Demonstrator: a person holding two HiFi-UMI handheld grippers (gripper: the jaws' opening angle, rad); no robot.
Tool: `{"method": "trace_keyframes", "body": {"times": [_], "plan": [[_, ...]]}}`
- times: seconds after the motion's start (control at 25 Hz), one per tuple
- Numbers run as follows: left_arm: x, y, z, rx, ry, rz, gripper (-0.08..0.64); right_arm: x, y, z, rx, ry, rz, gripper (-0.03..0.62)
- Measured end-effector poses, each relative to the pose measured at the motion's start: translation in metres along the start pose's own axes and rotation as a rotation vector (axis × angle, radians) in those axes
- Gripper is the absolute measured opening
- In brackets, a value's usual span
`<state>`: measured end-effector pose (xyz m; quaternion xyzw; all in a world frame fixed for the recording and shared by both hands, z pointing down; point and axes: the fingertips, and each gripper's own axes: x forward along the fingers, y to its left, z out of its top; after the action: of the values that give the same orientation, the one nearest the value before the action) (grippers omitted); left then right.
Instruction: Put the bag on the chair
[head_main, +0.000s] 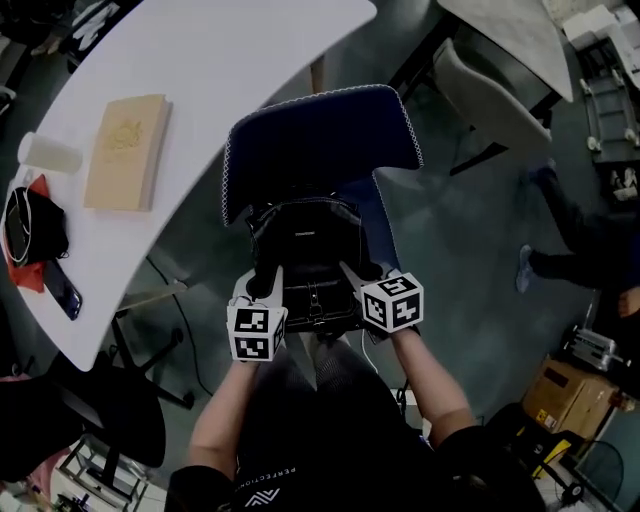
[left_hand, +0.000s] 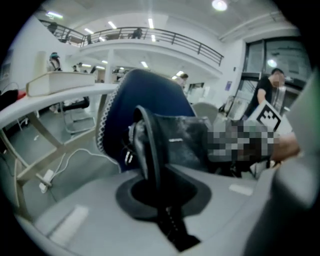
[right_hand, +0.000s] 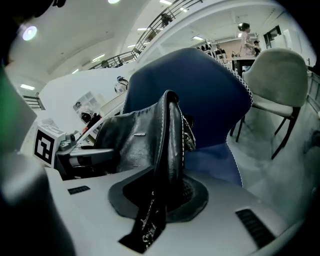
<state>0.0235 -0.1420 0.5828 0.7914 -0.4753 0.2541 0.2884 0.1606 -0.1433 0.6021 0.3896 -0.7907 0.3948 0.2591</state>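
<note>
Both the left claw (head_main: 262, 287) and right claw (head_main: 356, 276) clamp the bag (head_main: 305, 245) at the chair (head_main: 320, 140) beside a table (head_main: 230, 60).

This is a large open office hall. Left of the left tongs (head_main: 265, 282) runs a long white table (head_main: 230, 60) with a book (head_main: 126, 150) and a cup (head_main: 48, 153) on it. Ahead of both tongs stands a blue chair (head_main: 320, 140); beyond the right tongs (head_main: 350, 272) a grey chair (right_hand: 277, 75) sits at a second table (head_main: 510, 30). High ahead of the tongs run a railed balcony (left_hand: 165, 37) and strip lights (left_hand: 150, 22). Right of the right tongs, a cardboard box (head_main: 565, 392) lies on the grey floor (head_main: 450, 230).
</note>
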Motion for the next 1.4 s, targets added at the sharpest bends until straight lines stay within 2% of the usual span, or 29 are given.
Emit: {"method": "trace_keyframes", "body": {"times": [0.48,0.96,1.4], "plan": [[0.026,0.016,-0.026,-0.071,0.017,0.065,0.043,0.042,-0.020,-0.004,-0.057,0.061,0.048,0.064],[0.046,0.023,-0.040,-0.074,0.032,0.050,0.044,0.063,-0.036,-0.012,-0.022,0.068,0.051,0.083],[0.058,0.028,-0.046,-0.084,0.041,0.080,0.048,0.076,-0.046,-0.016,-0.025,0.087,0.042,0.103]]}}
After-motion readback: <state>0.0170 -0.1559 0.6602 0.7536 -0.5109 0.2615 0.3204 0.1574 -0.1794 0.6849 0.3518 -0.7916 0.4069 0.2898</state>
